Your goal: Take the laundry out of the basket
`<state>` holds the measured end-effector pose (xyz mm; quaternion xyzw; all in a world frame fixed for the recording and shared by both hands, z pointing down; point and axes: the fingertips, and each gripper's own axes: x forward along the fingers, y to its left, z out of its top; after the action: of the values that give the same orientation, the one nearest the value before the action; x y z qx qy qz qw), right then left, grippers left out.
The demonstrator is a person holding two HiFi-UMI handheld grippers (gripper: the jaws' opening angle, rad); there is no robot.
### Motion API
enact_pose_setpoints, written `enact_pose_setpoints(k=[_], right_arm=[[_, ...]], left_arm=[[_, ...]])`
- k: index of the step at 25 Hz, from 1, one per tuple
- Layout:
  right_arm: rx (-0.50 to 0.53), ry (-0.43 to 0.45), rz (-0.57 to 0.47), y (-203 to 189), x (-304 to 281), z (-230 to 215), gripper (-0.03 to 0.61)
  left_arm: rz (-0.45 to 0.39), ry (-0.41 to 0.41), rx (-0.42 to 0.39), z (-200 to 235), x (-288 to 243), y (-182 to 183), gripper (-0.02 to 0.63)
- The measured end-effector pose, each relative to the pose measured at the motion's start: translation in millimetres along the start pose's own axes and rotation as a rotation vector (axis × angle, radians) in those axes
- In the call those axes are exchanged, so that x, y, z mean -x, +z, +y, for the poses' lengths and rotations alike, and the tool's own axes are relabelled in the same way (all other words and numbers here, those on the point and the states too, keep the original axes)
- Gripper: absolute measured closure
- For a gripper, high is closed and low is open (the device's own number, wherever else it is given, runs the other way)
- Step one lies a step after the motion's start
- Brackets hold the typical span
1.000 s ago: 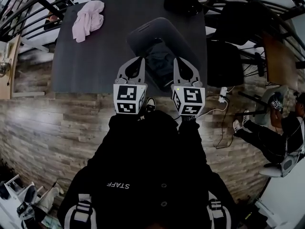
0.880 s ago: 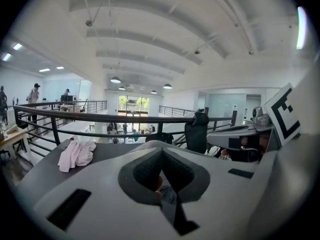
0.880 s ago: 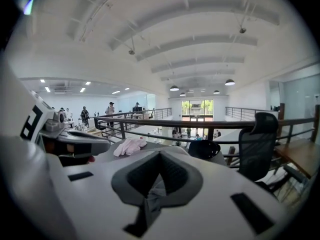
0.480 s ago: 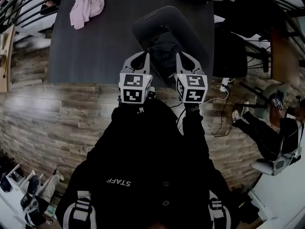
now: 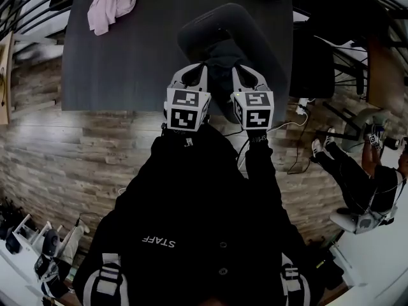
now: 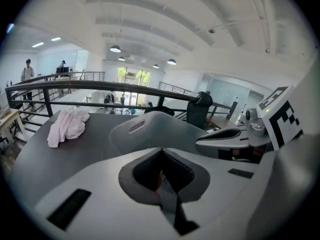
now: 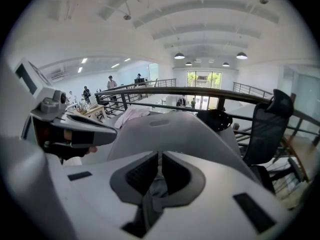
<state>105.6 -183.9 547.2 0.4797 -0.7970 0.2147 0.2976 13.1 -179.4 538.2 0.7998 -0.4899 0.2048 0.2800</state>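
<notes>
Head view | garment (image 5: pixel 222 51) in basket (image 5: pixel 191 32) | left tongs (image 5: pixel 202 70), right tongs (image 5: pixel 235 72) pinching it

Black jacket (image 5: pixel 191 215) with white STAFF lettering, pale grey left hand-held gripper (image 5: pixel 199 72) and right hand-held gripper (image 5: pixel 239 74), black-and-white marker cubes (image 5: pixel 188 108).

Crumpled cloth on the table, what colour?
The cloth is pale pink; the left gripper view shows it best.

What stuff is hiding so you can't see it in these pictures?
- Inside of the basket: both gripper views, its own grey wall blocks it.
- Dark laundry: head view, too dark to count pieces; the left gripper and right gripper cover parts of it.
- Pink cloth: head view, the top edge cuts it off.
- Faraway people: left gripper view, too small.
</notes>
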Motion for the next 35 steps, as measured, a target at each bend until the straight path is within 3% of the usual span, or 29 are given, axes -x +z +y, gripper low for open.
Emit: enact_pose_setpoints(k=[14,20,28,35], right_arm=[[0.008,0.098,0.172,-21.3,-55.1,-25.9,0.393],[0.033,0.164,0.220,-33.6,-75.5,-28.0,0.319],[0.114,0.237,0.349,-67.8,-94.0,-33.9,0.198],[0.171,0.279,0.449,-93.2,-113.0,-37.1,0.146]], left_arm=[[0.095,-0.034,-0.002,10.1,-57.6,20.1,0.614],[0.172,-0.023,0.013,17.2,-66.3,16.1,0.614],[0.232,-0.039,0.021,12.0,-68.3,7.4,0.614],[0.240,-0.040,0.021,7.4,-70.4,7.7,0.614]])
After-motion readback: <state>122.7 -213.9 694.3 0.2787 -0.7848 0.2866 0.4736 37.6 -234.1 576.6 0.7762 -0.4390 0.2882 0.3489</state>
